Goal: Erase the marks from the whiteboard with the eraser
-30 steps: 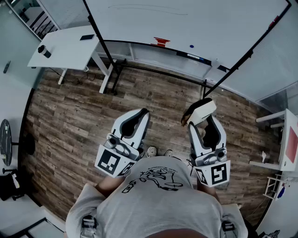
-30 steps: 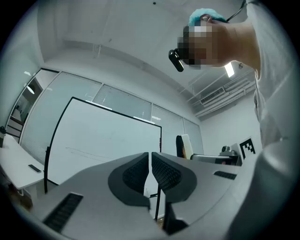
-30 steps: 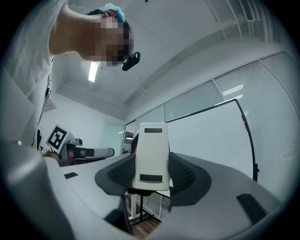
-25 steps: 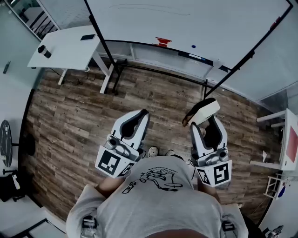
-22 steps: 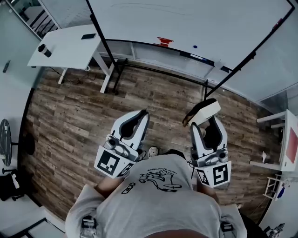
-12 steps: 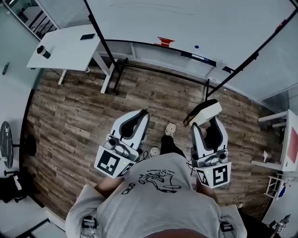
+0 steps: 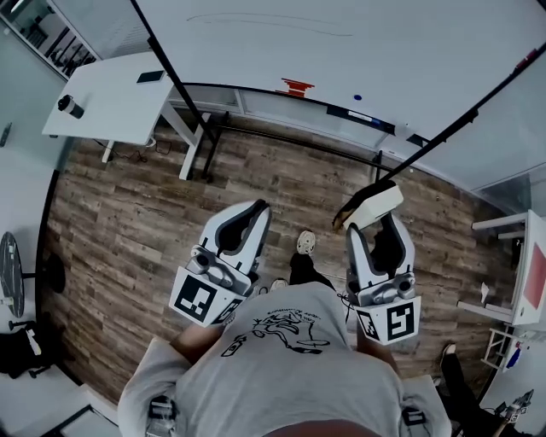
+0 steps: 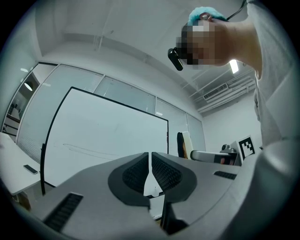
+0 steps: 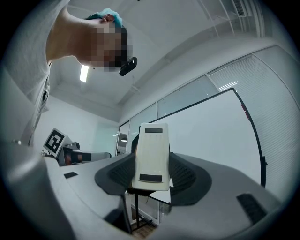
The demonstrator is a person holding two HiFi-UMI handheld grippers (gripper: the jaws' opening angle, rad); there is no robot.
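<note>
Forward has come one shoe (image 7: 304,242), now on the wood floor (image 7: 128,213) between the two grippers, while the eraser has kept its place. That eraser (image 9: 151,157), a pale block with a dark underside, stands upright between the fingers (image 9: 190,177) of the right gripper (image 7: 374,224), pinched on both flanks and jutting past their tips. The left gripper (image 7: 253,207) beside it has its fingers (image 8: 132,174) pressed together on nothing. Beyond both sets of fingertips, well apart from them, stands the whiteboard (image 7: 358,43), with a faint long mark (image 7: 264,19) high on it and a red item (image 7: 295,85) on its lower ledge. Out past the left fingers' outer side is a white table (image 7: 102,107).
</note>
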